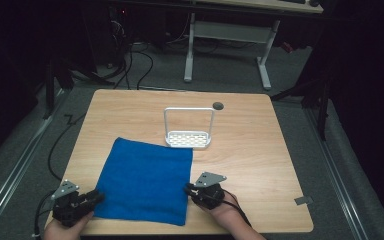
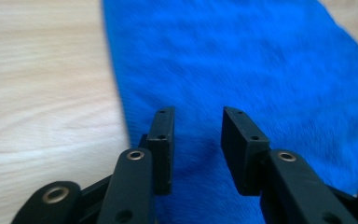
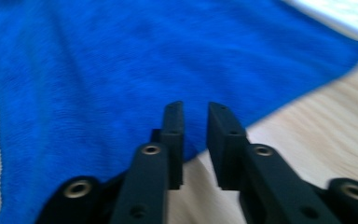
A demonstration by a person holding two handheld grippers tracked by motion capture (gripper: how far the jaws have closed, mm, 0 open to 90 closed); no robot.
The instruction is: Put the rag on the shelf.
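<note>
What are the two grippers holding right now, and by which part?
Nothing is held. Both the left gripper and the right gripper have open jaws over the near edge of the blue towel, which lies flat.

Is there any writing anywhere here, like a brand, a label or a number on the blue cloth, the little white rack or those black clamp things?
None can be read.
Blue cloth: plain, with no tag or print showing.
White rack: no lettering visible.
Left gripper and right gripper: bare black jaws with screw holes, no markings.
Grey tab on the wooden table: too small to tell.
</note>
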